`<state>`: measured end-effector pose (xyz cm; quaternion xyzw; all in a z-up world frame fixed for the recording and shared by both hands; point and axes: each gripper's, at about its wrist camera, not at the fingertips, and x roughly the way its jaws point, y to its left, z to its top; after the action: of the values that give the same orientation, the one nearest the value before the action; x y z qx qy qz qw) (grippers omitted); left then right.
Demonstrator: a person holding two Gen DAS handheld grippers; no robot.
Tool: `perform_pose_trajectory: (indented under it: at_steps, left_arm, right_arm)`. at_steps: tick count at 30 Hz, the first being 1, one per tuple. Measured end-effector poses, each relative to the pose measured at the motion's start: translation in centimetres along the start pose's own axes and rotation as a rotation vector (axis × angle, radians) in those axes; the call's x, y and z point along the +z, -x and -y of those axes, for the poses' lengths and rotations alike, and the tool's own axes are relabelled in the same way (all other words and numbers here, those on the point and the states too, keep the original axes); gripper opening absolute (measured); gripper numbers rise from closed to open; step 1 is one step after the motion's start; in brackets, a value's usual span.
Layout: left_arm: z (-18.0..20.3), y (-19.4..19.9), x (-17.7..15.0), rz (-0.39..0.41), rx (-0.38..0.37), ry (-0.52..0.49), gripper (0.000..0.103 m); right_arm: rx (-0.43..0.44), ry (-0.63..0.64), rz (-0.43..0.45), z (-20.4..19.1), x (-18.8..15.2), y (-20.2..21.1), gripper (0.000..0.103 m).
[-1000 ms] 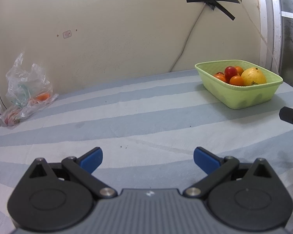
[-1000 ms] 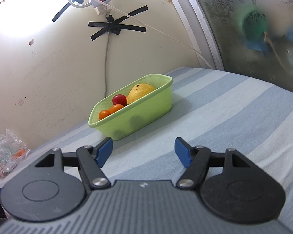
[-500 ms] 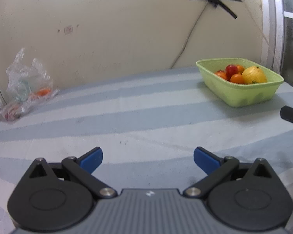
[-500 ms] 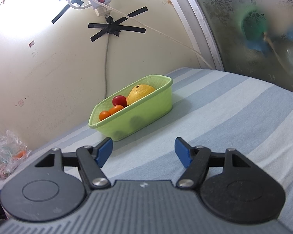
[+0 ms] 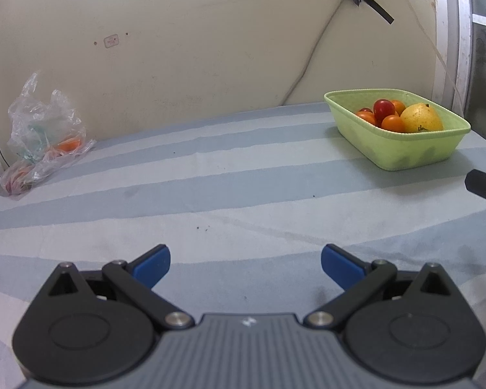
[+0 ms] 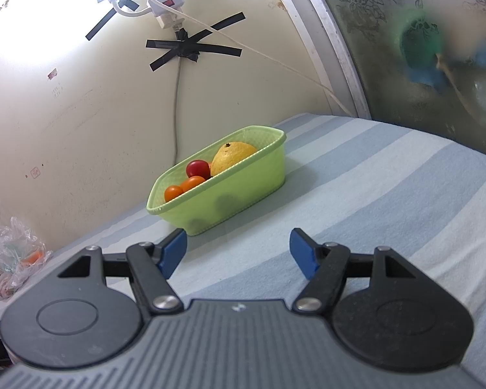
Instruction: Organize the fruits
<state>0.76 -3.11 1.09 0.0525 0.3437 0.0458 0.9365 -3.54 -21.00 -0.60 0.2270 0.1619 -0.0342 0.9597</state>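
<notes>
Left tongs (image 5: 245, 261) wide and holding nothing, right tongs (image 6: 238, 249) wide and holding nothing, light green rectangular plastic basket (image 5: 401, 152) with yellow citrus fruit (image 5: 421, 119) and small red and orange tomatoes (image 5: 384, 114) at far right corner of blue striped worktop (image 5: 210, 175), crumpled clear plastic bag (image 5: 42, 136) at far left edge.

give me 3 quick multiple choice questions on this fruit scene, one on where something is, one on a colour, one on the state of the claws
1. Where does the large yellow citrus fruit lie?
A. in the light green plastic basket
B. on the striped blue cloth
C. in the clear crumpled plastic bag

2. What colour are the pads on each claw?
A. red
B. blue
C. white

3. How do the left claw and right claw stand?
A. both shut on fruit
B. one holds a tomato
C. both open, holding nothing

Key: 1 A, the fruit sits inside the basket beside small tomatoes. 2 B, blue pads show in both wrist views. 3 C, wide gaps show only cloth between the fingers.
</notes>
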Motion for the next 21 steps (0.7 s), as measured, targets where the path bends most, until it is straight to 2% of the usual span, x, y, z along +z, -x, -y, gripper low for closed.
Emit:
perform_pose_trajectory:
  at_steps: [21]
  left_arm:
    - [0.22,-0.46,-0.16,-0.026,0.000,-0.016,0.103]
  right_arm:
    - [0.005,0.001,0.006,0.20,-0.03,0.09,0.072]
